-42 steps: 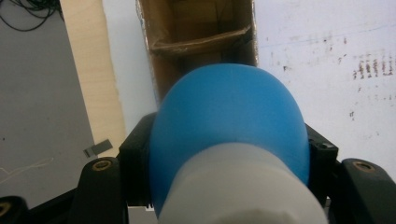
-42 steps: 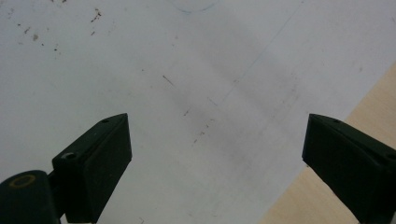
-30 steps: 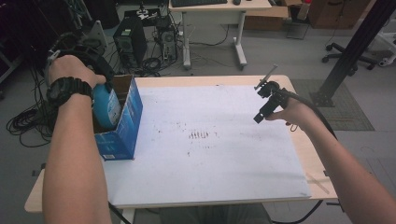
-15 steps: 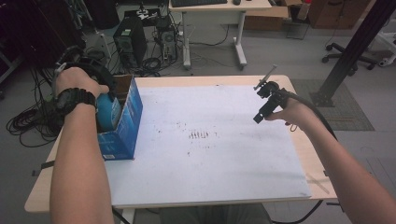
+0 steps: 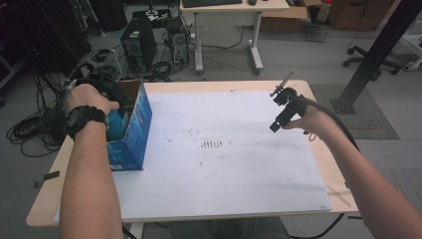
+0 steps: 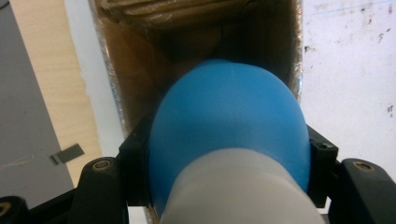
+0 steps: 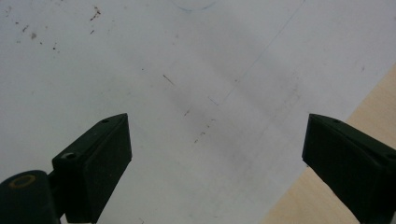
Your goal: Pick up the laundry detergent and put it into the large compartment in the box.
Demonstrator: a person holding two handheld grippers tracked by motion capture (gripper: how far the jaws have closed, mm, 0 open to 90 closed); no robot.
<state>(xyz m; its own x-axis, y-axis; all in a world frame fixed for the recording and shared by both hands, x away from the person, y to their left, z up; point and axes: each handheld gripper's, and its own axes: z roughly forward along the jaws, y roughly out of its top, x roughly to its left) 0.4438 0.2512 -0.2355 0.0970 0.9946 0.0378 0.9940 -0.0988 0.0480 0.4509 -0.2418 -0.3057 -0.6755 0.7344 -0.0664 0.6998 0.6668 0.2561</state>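
A blue cardboard box (image 5: 132, 133) with its top open stands at the table's left edge. My left gripper (image 5: 113, 119) is over that opening, shut on a rounded blue object with a white part (image 6: 229, 116), whose blue end points down into the brown inside of the box (image 6: 140, 74). The black jaws press on both sides of the object. My right gripper (image 5: 277, 121) hovers over the right part of the white sheet (image 5: 224, 169). Its jaws stand wide apart, so the right gripper (image 7: 215, 149) is open with nothing between them.
The white sheet (image 7: 187, 70) carries small dark specks and faint pencil lines, and bare wood (image 7: 355, 112) shows along the table's right edge. Behind the table on the floor are computer towers (image 5: 137, 45), cables and a desk. A black post (image 5: 373, 55) stands to the right.
My left hand has moved a little nearer and lower with the blue object, bringing it further into the box opening. The right gripper has stayed put.
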